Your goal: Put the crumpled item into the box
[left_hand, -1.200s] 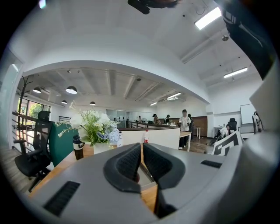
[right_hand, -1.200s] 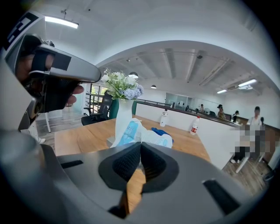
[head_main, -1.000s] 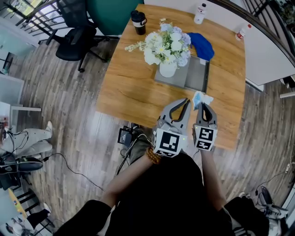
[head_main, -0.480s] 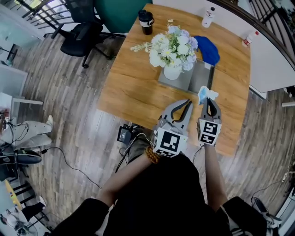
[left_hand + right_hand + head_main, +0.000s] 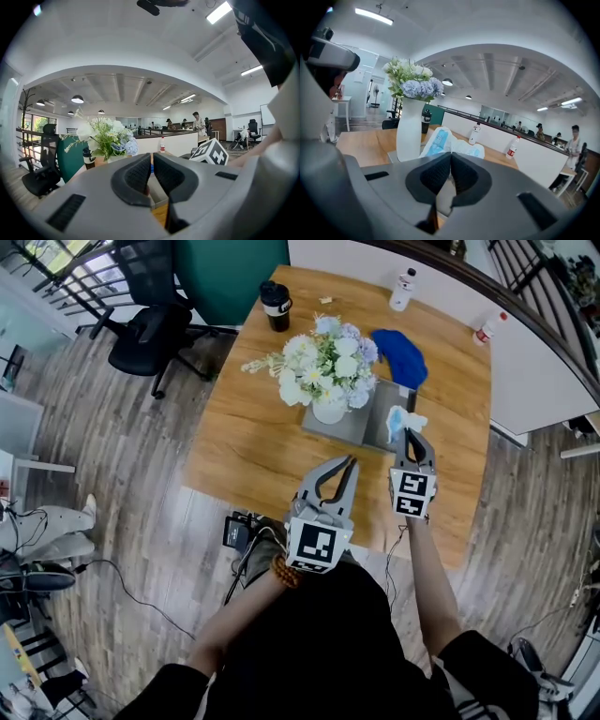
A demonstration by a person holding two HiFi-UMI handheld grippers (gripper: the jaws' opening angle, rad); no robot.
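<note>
The crumpled item (image 5: 403,418), a white and pale blue wrapper, is held by my right gripper (image 5: 407,433), which is shut on it. It hangs over the right half of the flat grey box (image 5: 399,401) on the wooden table. In the right gripper view the crumpled item (image 5: 440,139) sticks out past the right gripper (image 5: 450,161), next to the white vase (image 5: 409,127). My left gripper (image 5: 349,463) is over the table's near part, left of the right one, shut and holding nothing. In its own view the left gripper (image 5: 152,161) points at the box (image 5: 156,197).
A white vase of flowers (image 5: 328,367) stands on the box's left half. Behind it lie a blue cloth (image 5: 401,352), a black cup (image 5: 275,306) and two bottles (image 5: 403,289) (image 5: 483,331). The table's near edge (image 5: 281,512) is just before me; an office chair (image 5: 141,329) stands far left.
My right gripper has carried the crumpled item forward, from the table's near side to over the box. The left gripper has kept its place beside it, still shut.
</note>
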